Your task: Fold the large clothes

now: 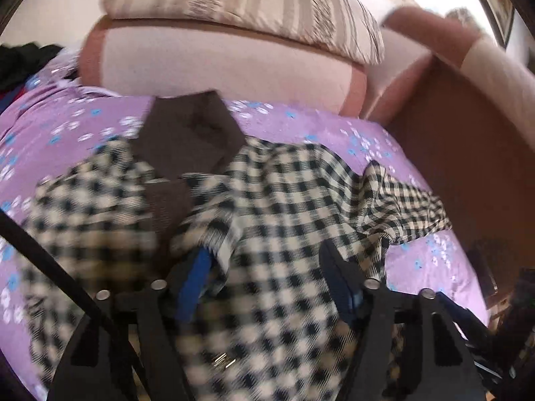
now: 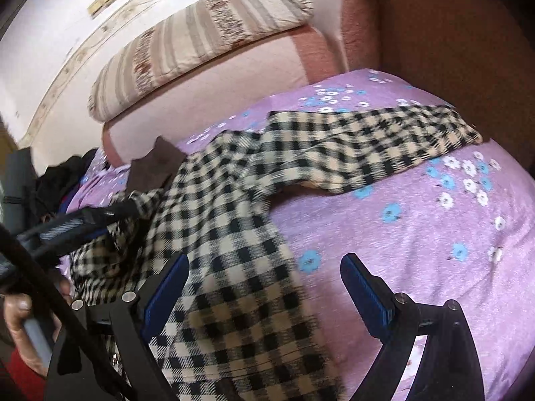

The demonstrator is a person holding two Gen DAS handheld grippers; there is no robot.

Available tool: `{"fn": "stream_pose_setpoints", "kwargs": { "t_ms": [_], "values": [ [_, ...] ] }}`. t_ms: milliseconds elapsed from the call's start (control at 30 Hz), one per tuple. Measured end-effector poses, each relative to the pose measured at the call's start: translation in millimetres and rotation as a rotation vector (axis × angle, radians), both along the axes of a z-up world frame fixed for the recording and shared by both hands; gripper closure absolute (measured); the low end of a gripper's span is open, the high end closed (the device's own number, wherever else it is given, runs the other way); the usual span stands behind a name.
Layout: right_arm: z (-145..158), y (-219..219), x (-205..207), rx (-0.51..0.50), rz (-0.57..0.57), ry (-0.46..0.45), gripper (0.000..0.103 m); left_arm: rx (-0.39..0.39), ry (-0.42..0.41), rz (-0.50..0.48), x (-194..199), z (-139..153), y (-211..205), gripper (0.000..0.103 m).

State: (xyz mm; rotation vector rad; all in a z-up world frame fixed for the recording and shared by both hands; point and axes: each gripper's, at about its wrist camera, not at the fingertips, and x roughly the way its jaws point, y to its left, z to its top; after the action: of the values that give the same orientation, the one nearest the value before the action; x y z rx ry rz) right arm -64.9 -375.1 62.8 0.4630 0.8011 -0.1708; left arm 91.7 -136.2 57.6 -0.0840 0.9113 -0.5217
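Note:
A black-and-cream checked garment (image 1: 284, 200) with a brown collar (image 1: 190, 133) lies spread on the purple flowered sheet (image 1: 83, 117). One sleeve (image 1: 404, 200) trails to the right. My left gripper (image 1: 265, 267) hovers over the garment's body, open, with checked cloth between and under the jaws and a fold lying against the left finger (image 1: 195, 270). In the right wrist view the garment (image 2: 234, 234) runs diagonally, its sleeve (image 2: 367, 140) toward the brown armrest. My right gripper (image 2: 264, 267) is open above the garment's right edge and the sheet (image 2: 418, 234). The left gripper (image 2: 83, 220) shows at the left, tips at the cloth.
A pink sofa back (image 1: 217, 63) with a striped pillow (image 1: 250, 3) borders the far side. A brown armrest (image 1: 468, 150) closes the right. Dark clothes (image 1: 23, 60) are piled at the far left. A hand (image 2: 16, 310) grips a handle at the lower left.

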Motion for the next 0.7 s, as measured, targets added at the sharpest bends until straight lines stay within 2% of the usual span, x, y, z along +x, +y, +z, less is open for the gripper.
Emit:
{"fn": "stream_pose_setpoints", "kwargs": {
  "t_ms": [233, 333, 433, 600, 700],
  "values": [
    [4.6, 34.6, 10.7, -0.035, 0.099, -0.008, 0.008, 0.016, -0.028, 0.156, -33.7, 8.6, 117.9, 0.032],
    [11.1, 66.3, 25.9, -0.099, 0.191, -0.010, 0.008, 0.044, -0.040, 0.211, -44.7, 3.3, 153.1, 0.031],
    [11.3, 95.9, 43.8, -0.172, 0.260, -0.002, 0.008, 0.116, -0.064, 0.265, -43.3, -6.2, 171.0, 0.031],
    [10.5, 172.5, 87.8, -0.423, 0.447, 0.003, 0.008, 0.135, -0.066, 0.319, -25.9, -20.6, 187.1, 0.031],
    [5.0, 196.4, 115.1, -0.478, 0.480, 0.011, 0.010, 0.151, -0.079, 0.368, -8.3, -24.1, 189.5, 0.031]
  ]
}}
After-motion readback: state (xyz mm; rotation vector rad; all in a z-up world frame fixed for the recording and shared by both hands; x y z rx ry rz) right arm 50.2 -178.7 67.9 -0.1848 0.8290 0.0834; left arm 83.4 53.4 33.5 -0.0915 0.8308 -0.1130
